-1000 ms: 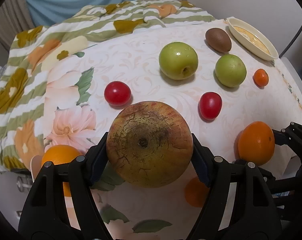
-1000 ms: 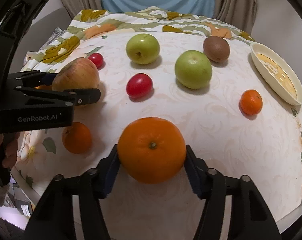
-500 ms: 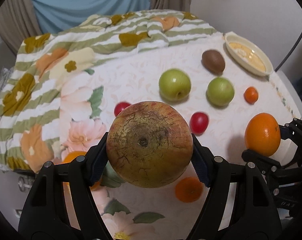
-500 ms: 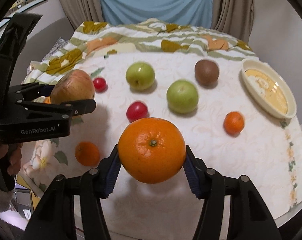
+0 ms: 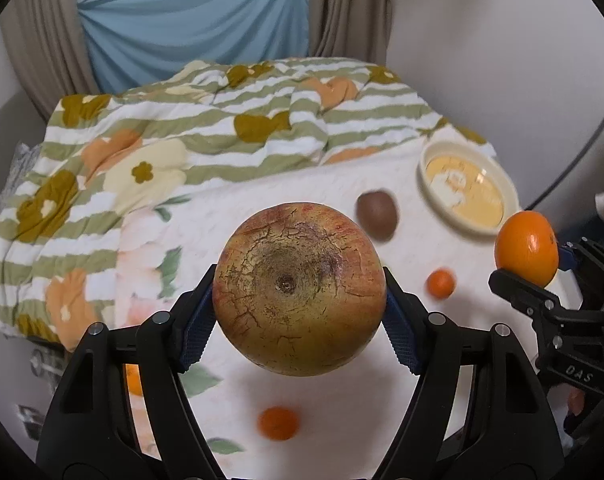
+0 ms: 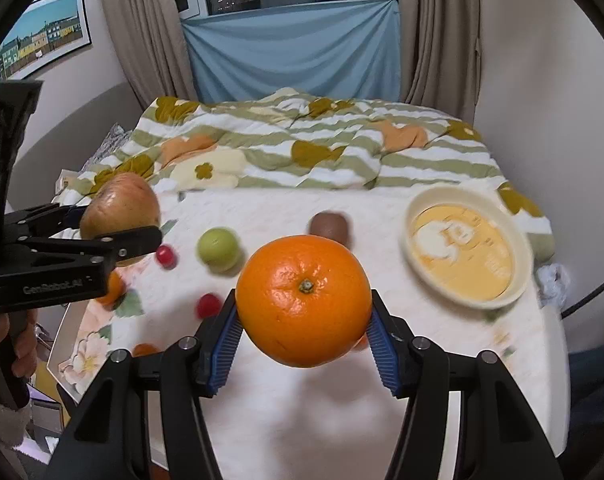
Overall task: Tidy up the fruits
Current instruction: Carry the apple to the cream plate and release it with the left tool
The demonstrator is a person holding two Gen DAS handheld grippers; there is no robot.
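Observation:
My left gripper (image 5: 300, 310) is shut on a large cracked red-yellow apple (image 5: 298, 290) and holds it high above the table; it also shows in the right wrist view (image 6: 120, 216). My right gripper (image 6: 303, 338) is shut on a big orange (image 6: 303, 300), also raised; it shows at the right in the left wrist view (image 5: 527, 246). On the white tablecloth (image 6: 441, 344) lie a kiwi (image 6: 329, 228), a green apple (image 6: 218, 249), two red tomatoes (image 6: 207, 305), and small oranges (image 5: 278, 422).
A cream bowl (image 6: 519, 248) stands at the table's right back. A striped floral quilt (image 6: 302, 152) lies behind the table. A blue curtain (image 6: 294, 48) and wall are beyond. The table's front and right edges are near.
Both grippers have risen well above the table with their fruit and tilted up, so the table looks smaller and farther. Grips unchanged.

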